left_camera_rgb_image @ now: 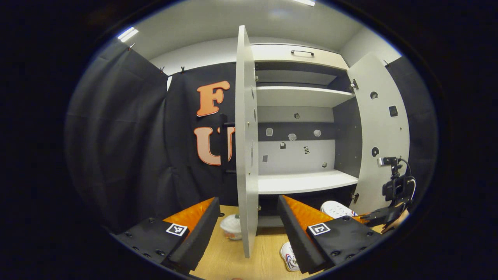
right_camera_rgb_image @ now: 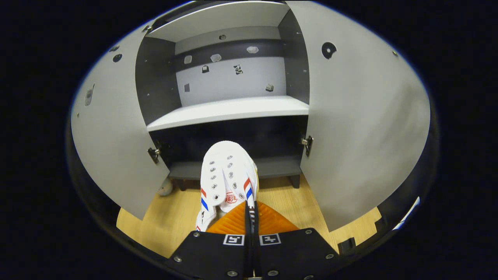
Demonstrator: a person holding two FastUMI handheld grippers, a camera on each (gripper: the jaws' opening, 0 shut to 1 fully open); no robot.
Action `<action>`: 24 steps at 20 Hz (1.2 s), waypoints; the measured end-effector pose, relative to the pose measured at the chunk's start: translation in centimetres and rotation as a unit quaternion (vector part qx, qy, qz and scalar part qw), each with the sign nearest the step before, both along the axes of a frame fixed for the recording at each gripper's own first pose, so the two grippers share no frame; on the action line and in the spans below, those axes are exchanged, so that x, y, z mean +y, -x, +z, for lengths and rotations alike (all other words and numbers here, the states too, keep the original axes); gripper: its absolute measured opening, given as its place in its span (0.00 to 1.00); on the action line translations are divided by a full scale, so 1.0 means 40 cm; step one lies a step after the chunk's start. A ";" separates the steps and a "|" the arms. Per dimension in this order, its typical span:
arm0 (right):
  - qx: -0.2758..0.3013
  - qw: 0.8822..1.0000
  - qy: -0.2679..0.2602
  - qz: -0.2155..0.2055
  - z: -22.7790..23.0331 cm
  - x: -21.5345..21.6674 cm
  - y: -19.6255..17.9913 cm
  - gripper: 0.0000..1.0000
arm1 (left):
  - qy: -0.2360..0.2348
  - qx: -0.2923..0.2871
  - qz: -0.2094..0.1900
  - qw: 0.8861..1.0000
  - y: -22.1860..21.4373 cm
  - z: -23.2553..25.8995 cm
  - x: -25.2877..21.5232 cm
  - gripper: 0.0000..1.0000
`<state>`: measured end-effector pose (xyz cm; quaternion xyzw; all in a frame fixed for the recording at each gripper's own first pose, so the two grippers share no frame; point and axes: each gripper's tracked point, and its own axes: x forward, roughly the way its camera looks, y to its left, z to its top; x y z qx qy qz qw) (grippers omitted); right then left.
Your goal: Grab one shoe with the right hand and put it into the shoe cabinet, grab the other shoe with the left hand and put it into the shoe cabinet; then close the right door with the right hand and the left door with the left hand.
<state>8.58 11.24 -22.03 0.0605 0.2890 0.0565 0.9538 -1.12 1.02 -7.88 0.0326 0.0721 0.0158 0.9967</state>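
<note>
Right gripper (right_camera_rgb_image: 249, 212): fingers nearly together, clamping the rim of a white shoe (right_camera_rgb_image: 227, 175) at bottom centre of the right gripper view; toe pointing at the cabinet's dark bottom opening.
Right gripper, left gripper view: showing at the right edge (left_camera_rgb_image: 383, 216), beside the same shoe (left_camera_rgb_image: 337, 209).
Left gripper (left_camera_rgb_image: 249, 217): fingers spread wide, holding nothing; the left door's edge is standing between them.
Second shoe (left_camera_rgb_image: 290, 256): lying on the floor at bottom centre of the left gripper view, partly hidden behind one finger.
Cabinet (right_camera_rgb_image: 229, 111): both doors standing open; left door (left_camera_rgb_image: 246, 140) edge-on at centre, right door (left_camera_rgb_image: 383, 128) at right; shelves bare.
Progress: judging early. First shoe is gripped and facing the cabinet but not yet inside. Remaining: placing it, fetching and placing the second shoe, closing right door, then left.
Surface: light wood floor (right_camera_rgb_image: 163, 217), appearing flat.
Other: a small white round object (left_camera_rgb_image: 232, 227) sitting near the left door's foot; cannot tell what it is.
Room: black cloth booth, white ceiling with strip lights at upper left.
</note>
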 end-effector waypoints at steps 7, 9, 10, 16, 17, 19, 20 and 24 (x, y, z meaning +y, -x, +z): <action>-0.056 0.998 -0.027 -0.006 0.195 0.004 -0.010 0.00 | 0.002 0.007 0.002 1.000 0.002 -0.034 0.000 0.97; -0.069 0.997 -0.030 -0.011 0.241 0.001 -0.017 0.00 | 0.000 0.010 0.004 1.000 0.002 -0.044 0.003 0.97; -0.074 0.997 -0.032 -0.013 0.280 -0.008 0.008 0.00 | 0.001 0.012 0.004 1.000 0.002 -0.052 0.005 0.97; -0.073 0.997 -0.024 -0.025 0.404 -0.050 0.047 0.00 | -0.002 0.019 0.013 1.000 0.000 -0.062 0.022 0.97; -0.066 0.997 -0.035 -0.030 0.418 -0.053 0.055 0.00 | -0.002 0.019 0.014 1.000 0.002 -0.064 0.026 0.97; -0.055 0.997 -0.040 -0.039 0.414 -0.059 0.045 0.00 | -0.007 0.021 0.018 1.000 0.006 -0.068 0.036 0.97; -0.051 0.997 -0.036 -0.045 0.407 -0.063 0.040 0.00 | -0.012 0.024 0.022 0.999 0.008 -0.073 0.044 0.97; -0.035 0.996 -0.036 -0.074 0.384 -0.066 0.002 0.00 | -0.007 0.039 0.034 0.999 0.016 -0.104 0.064 0.97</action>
